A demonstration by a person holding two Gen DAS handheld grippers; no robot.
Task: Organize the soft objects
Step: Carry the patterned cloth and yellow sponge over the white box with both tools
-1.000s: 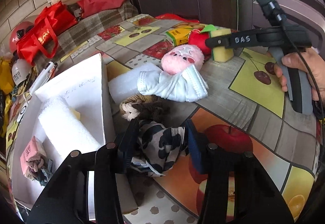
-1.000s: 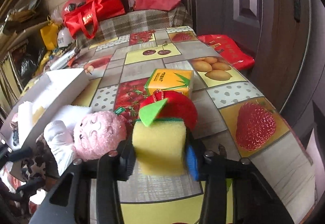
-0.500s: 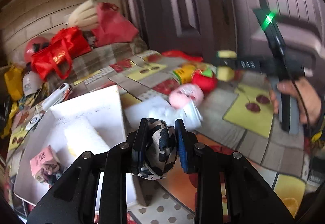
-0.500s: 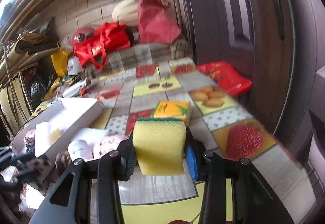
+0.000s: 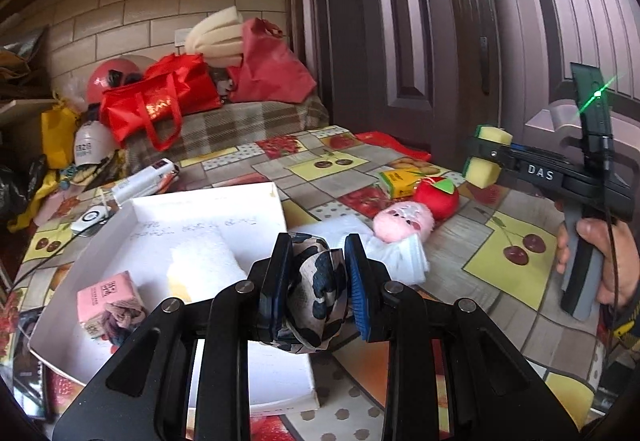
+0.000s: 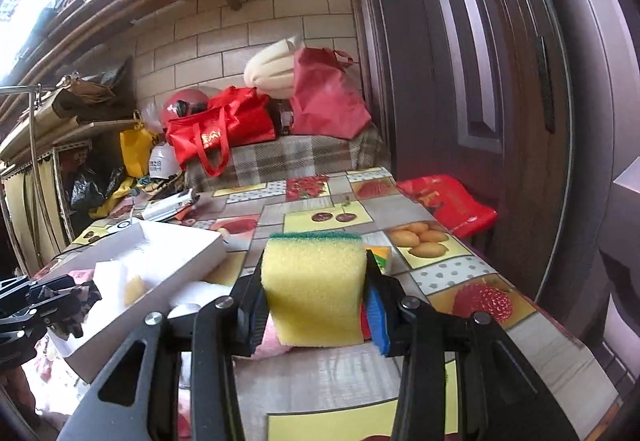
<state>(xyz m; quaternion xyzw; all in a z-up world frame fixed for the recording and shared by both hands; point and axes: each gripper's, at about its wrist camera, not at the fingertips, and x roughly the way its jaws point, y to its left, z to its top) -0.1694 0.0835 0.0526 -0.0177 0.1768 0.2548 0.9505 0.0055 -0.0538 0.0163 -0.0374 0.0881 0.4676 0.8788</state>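
Note:
My left gripper [image 5: 318, 281] is shut on a black-and-white patterned cloth [image 5: 316, 297], held above the near right corner of a white box [image 5: 208, 213]. In the box lie a white foam block [image 5: 200, 265] and a pink packet [image 5: 108, 297]. My right gripper [image 6: 316, 301] is shut on a yellow sponge with a green top [image 6: 314, 289], lifted clear of the table; the left wrist view shows that sponge [image 5: 486, 161] at the far right, with a hand [image 5: 608, 261] on the handle. On the tablecloth remain a pink plush [image 5: 404, 221], a red plush apple [image 5: 436, 195] and a white sock [image 5: 396, 261].
A yellow-green carton [image 5: 400, 181] stands behind the plush apple. Red bags [image 5: 160, 101], helmets and clutter crowd the far end of the table. A dark door [image 5: 400, 41] rises along the right side, with a red bag [image 6: 448, 201] at the table's edge.
Both grippers rose from the table. The left one closed on the patterned cloth and lifted it toward the box; the right one carried the sponge up away from the plush apple.

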